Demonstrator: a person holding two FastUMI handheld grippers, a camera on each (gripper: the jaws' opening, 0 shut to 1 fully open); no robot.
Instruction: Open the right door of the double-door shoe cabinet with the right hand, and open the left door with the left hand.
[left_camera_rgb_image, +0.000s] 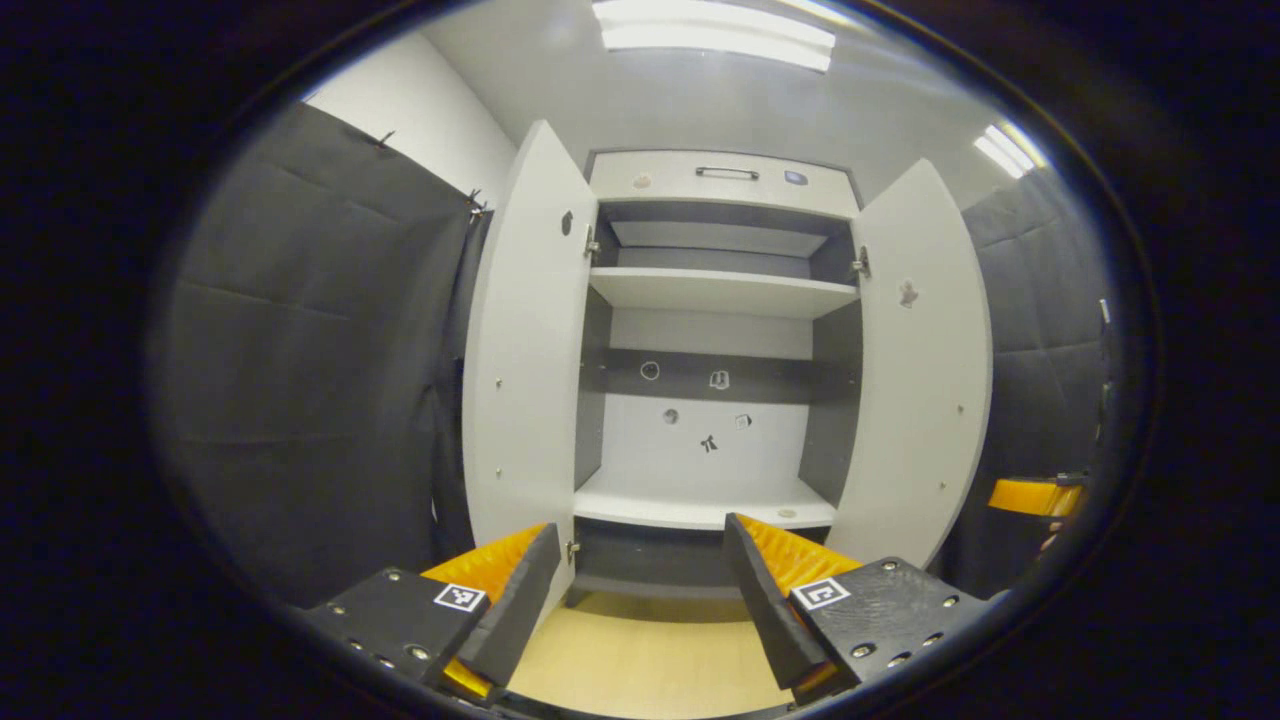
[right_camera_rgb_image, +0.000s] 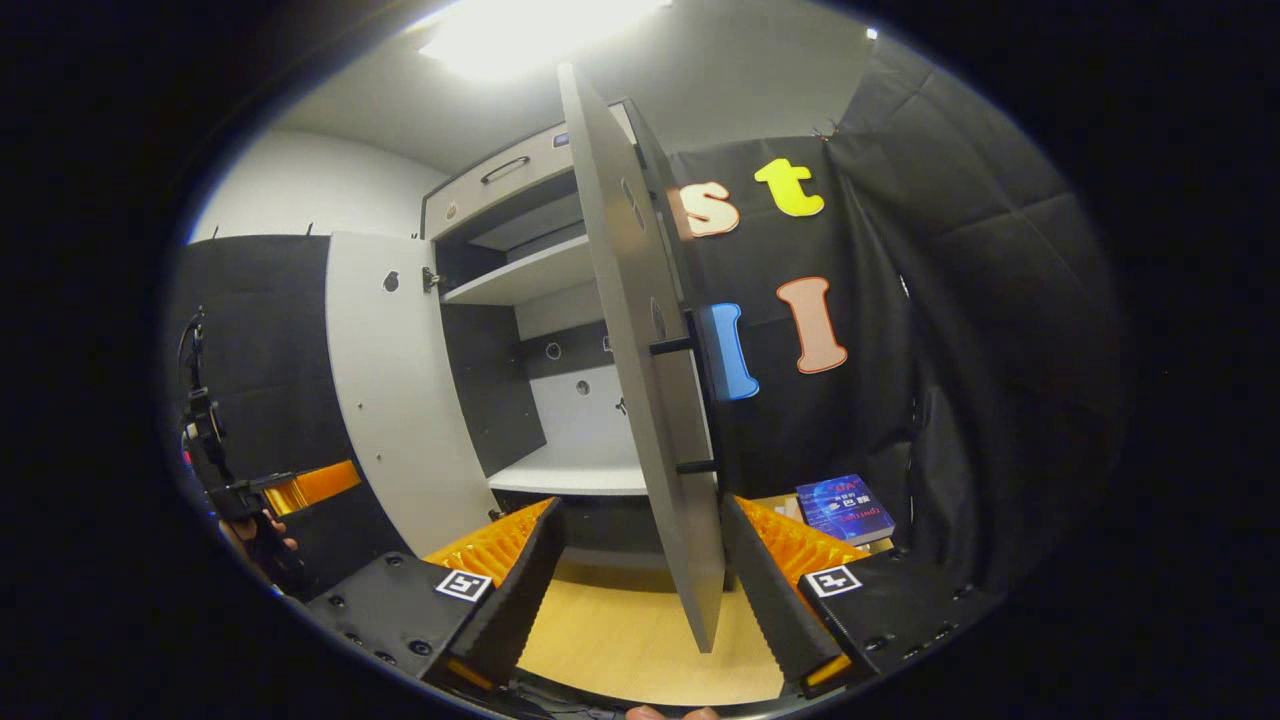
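- Shoe cabinet (left_camera_rgb_image: 715, 300): left door (left_camera_rgb_image: 520, 350) and right door (left_camera_rgb_image: 925, 370) both swung wide; shelves bare.
- Left gripper (left_camera_rgb_image: 640, 590): fingers spread, grasping nothing, facing the cabinet interior.
- Right gripper (right_camera_rgb_image: 640, 590): fingers apart, the right door's free edge (right_camera_rgb_image: 690, 560) between them, contact unclear.
- Book (right_camera_rgb_image: 845, 508): on the floor beside the cabinet.

The left gripper view looks straight into the shoe cabinet (left_camera_rgb_image: 715, 360) from low in front, set back enough that both swung-out doors frame the centre of the picture. The right gripper view sits much nearer and off to one side — the right door (right_camera_rgb_image: 650, 400) cuts edge-on through its middle, with the booth wall on the right. Both views share the cabinet's shelves and the left door (left_camera_rgb_image: 520, 350) — and the right gripper view catches the left gripper (right_camera_rgb_image: 300, 488) at its lower left.
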